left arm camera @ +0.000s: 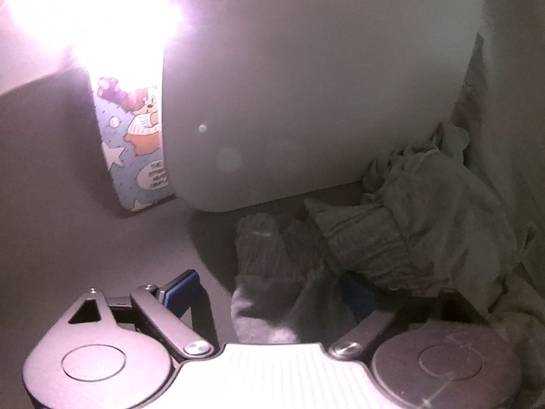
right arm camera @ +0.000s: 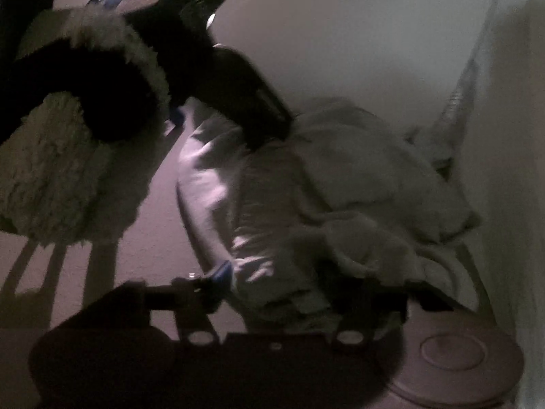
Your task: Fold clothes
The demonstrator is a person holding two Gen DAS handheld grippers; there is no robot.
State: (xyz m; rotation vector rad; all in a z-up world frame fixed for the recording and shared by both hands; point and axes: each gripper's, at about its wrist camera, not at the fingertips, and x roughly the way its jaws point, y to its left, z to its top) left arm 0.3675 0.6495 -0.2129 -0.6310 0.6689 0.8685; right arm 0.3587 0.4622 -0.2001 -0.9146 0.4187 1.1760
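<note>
Showing 1 grey garment (left arm camera: 391,238) (crumpled), 2 grippers.

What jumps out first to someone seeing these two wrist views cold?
In the left wrist view, the blown-out glare at upper left washes out the corner, with a cartoon-printed panel just below it. Lower right, a crumpled grey garment with a gathered waistband lies between the left gripper's wide-open fingers. In the dim right wrist view, a fluffy cream-and-black sleeve cuff fills the left side, above the same pale heap.
</note>
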